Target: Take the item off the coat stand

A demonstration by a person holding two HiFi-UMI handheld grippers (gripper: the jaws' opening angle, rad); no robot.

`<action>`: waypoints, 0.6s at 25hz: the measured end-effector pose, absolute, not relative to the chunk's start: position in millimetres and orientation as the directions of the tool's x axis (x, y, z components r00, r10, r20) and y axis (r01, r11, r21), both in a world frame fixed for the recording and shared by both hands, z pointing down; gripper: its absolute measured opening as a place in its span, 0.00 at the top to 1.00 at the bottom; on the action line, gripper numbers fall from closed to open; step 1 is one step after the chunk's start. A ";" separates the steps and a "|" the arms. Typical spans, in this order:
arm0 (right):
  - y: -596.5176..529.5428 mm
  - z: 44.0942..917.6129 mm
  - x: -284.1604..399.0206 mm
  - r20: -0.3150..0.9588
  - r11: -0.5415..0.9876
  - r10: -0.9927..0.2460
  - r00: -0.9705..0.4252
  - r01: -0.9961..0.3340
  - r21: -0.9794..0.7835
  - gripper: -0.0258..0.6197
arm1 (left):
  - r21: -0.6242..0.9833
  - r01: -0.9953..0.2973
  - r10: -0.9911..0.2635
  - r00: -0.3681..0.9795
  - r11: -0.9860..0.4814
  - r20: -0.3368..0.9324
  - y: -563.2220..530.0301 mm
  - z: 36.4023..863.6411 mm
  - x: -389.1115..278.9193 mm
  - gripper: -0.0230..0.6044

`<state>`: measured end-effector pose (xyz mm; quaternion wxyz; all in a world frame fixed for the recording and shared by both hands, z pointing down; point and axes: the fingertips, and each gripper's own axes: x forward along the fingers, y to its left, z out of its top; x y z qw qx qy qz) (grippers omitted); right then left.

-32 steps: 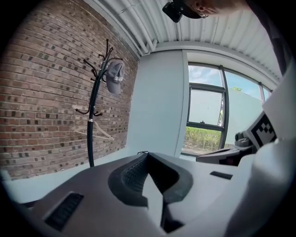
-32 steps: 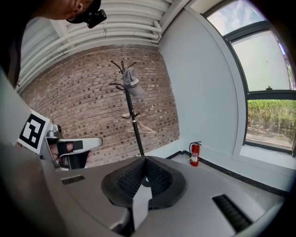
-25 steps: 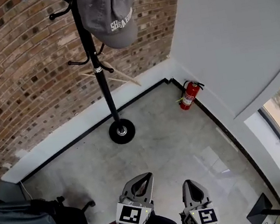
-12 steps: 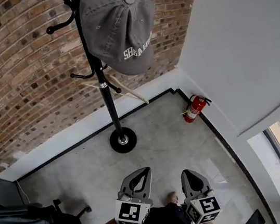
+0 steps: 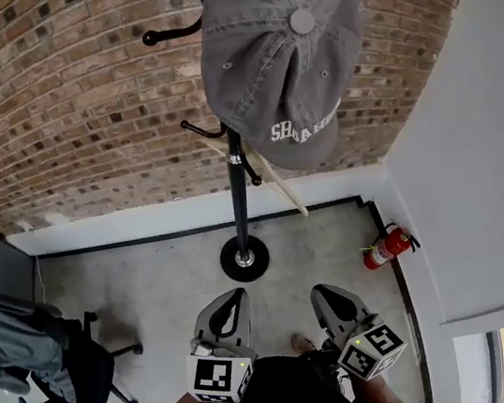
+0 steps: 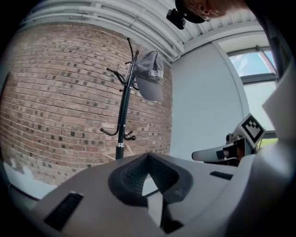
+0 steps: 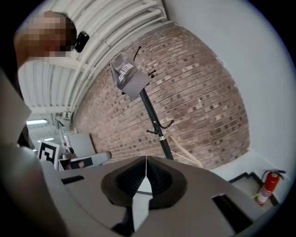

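A grey baseball cap [image 5: 282, 58] with white lettering hangs on a top hook of the black coat stand [image 5: 240, 207], which rises from a round base [image 5: 245, 258] by the brick wall. Both grippers are low and near my body, well short of the stand. My left gripper [image 5: 232, 297] is shut and holds nothing. My right gripper [image 5: 321, 292] beside it is shut and also holds nothing. In the left gripper view the cap [image 6: 151, 81] hangs high and far beyond the closed jaws [image 6: 148, 155]. The right gripper view shows the cap [image 7: 127, 76] far above its own jaws [image 7: 146, 159].
A thin wooden stick [image 5: 272, 178] leans against the brick wall behind the stand. A red fire extinguisher [image 5: 387, 247] stands in the right corner. At the left is a black office chair [image 5: 70, 372] with a grey garment [image 5: 2, 330] draped on it.
The head view has swung and come closer: the stand now sits at centre and the cap looks larger. Both grippers stay low, shut and side by side.
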<state>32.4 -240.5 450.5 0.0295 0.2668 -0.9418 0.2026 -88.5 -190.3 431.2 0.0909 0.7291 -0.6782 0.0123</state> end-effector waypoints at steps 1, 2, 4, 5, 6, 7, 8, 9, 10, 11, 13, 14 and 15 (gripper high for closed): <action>-250.8 446.4 32.1 0.141 0.797 -0.442 -0.886 -0.460 -0.390 0.94 | 0.120 -0.993 -0.990 0.037 -0.020 0.138 -196.6 428.8 -86.8 0.92; -261.0 441.0 32.6 0.121 0.820 -0.393 -0.912 -0.407 -0.403 0.94 | 0.125 -0.992 -0.991 -0.007 0.024 0.137 -203.3 426.3 -84.0 0.92; -278.0 423.9 33.5 0.073 0.868 -0.271 -0.960 -0.276 -0.413 0.94 | 0.132 -0.986 -0.988 -0.086 0.104 0.131 -215.8 419.4 -75.4 0.92; -284.6 413.8 34.0 0.042 0.888 -0.202 -0.979 -0.201 -0.414 0.94 | 0.130 -0.982 -0.985 -0.121 0.138 0.126 -221.3 415.3 -70.5 0.92; -291.3 404.2 35.1 0.010 0.902 -0.135 -0.991 -0.127 -0.414 0.94 | 0.124 -0.978 -0.981 -0.155 0.170 0.120 -226.7 411.2 -66.0 0.92; -299.1 395.4 36.7 -0.023 0.907 -0.073 -0.997 -0.057 -0.417 0.94 | 0.118 -0.972 -0.975 -0.189 0.202 0.115 -232.3 407.2 -61.8 0.92; -308.7 387.4 38.8 -0.054 0.904 -0.019 -0.998 0.006 -0.427 0.94 | 0.113 -0.965 -0.968 -0.225 0.237 0.112 -237.7 402.9 -57.2 0.92; -320.2 379.8 41.6 -0.085 0.893 0.029 -0.996 0.064 -0.445 0.94 | 0.111 -0.955 -0.959 -0.262 0.274 0.112 -242.6 398.3 -51.5 0.92; -333.0 372.3 44.7 -0.114 0.880 0.068 -0.991 0.113 -0.462 0.94 | 0.109 -0.944 -0.948 -0.298 0.310 0.113 -247.3 393.7 -44.6 0.92; -346.4 364.8 47.9 -0.140 0.867 0.098 -0.985 0.154 -0.473 0.94 | 0.105 -0.934 -0.937 -0.330 0.342 0.115 -252.0 389.4 -37.4 0.92; -369.7 348.8 50.4 -0.192 0.849 0.144 -0.971 0.221 -0.479 0.94 | 0.096 -0.914 -0.917 -0.383 0.394 0.116 -258.1 383.1 -26.3 0.92; -377.9 340.2 48.9 -0.221 0.841 0.165 -0.961 0.255 -0.478 0.93 | 0.092 -0.902 -0.905 -0.410 0.421 0.116 -257.3 381.0 -23.5 0.92; -383.7 331.5 45.6 -0.251 0.831 0.188 -0.950 0.290 -0.474 0.93 | 0.087 -0.888 -0.890 -0.442 0.452 0.116 -253.3 379.5 -22.1 0.92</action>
